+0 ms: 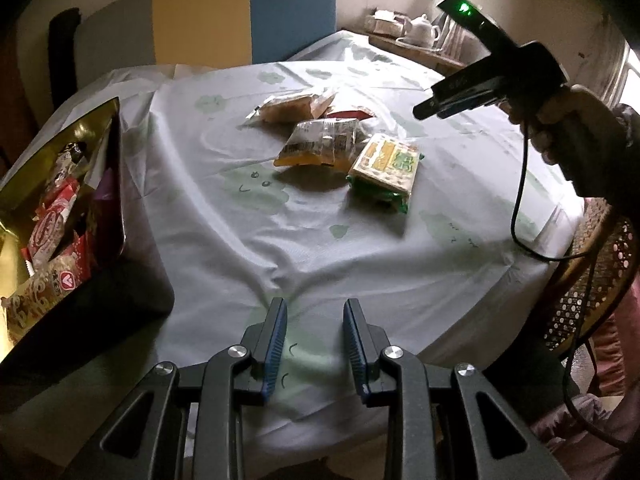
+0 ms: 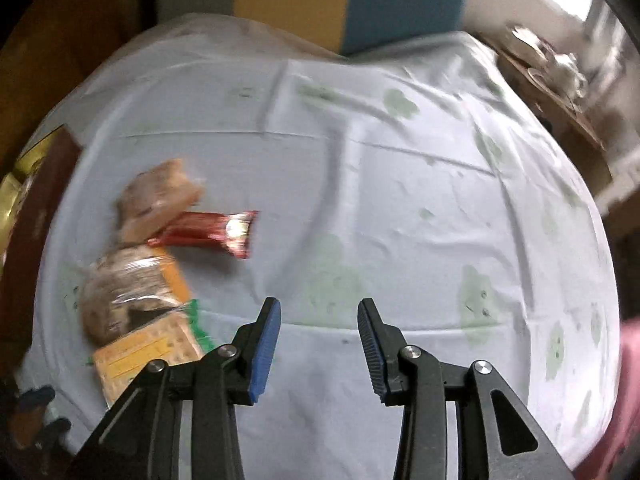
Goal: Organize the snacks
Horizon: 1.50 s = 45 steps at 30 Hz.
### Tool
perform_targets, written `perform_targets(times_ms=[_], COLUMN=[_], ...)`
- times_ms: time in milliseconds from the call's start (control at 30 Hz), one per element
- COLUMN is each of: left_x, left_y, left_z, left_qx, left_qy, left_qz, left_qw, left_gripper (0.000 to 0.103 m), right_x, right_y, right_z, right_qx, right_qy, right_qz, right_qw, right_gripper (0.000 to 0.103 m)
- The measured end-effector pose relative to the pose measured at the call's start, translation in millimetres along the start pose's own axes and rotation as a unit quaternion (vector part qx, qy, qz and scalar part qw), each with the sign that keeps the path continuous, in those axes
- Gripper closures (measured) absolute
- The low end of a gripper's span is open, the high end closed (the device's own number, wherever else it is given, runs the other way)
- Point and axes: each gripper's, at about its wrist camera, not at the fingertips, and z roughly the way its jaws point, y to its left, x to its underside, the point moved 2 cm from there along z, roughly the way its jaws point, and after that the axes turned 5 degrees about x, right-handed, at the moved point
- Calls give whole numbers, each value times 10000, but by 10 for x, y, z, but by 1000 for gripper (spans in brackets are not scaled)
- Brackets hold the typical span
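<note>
Here the snacks lie in a loose cluster near the middle of the table [image 1: 224, 216], which wears a wrinkled pale cloth printed with faint green shapes. Taking the green-edged cracker pack [image 1: 386, 166] as the landmark: it is a flat rectangle with a yellow face, its long axis running from near to far in the left wrist view. Touching its left side is a crinkly clear packet with an orange base [image 1: 318, 142]; beyond that lies a similar clear packet [image 1: 288, 108], and a glossy red foil bar [image 2: 208, 230] lies lengthwise across the table behind them. Well left of the cracker pack stands an open box with a gold lining [image 1: 80, 208], filled with red and white wrappers.

The left gripper [image 1: 315, 344] hovers over bare cloth, blue ribbed pads parted, empty. The right gripper [image 2: 319, 344] is likewise spread and empty, just right of the cracker pack.
</note>
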Motion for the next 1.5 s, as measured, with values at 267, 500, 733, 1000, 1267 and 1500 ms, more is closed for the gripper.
perform_targets(times_ms=[267, 500, 733, 1000, 1267, 1500], left_x=[-93, -128, -292, -664, -1009, -1250], left_y=[-54, -105, -121, 16, 75, 36], left_z=[47, 45, 27, -1, 163, 397], left_qx=[-253, -322, -196, -21, -26, -26], left_qy=[303, 417, 377, 182, 163, 351], left_qz=[1, 46, -50, -545, -659, -531], left_qw=[9992, 9986, 9991, 9983, 9977, 9980], left_gripper=[73, 73, 73, 73, 73, 65], right_x=[-24, -6, -12, -31, -45, -54], right_y=[39, 27, 17, -127, -200, -217], right_z=[-98, -170, -213, -213, -236, -277], right_qx=[-119, -156, -197, -167, -235, -282], right_qy=[-68, -195, -233, -228, -247, -322], right_qz=[-72, -36, 7, 353, 553, 599], right_qw=[9999, 9997, 9995, 9990, 9979, 9973], right_gripper=[48, 45, 34, 28, 28, 23])
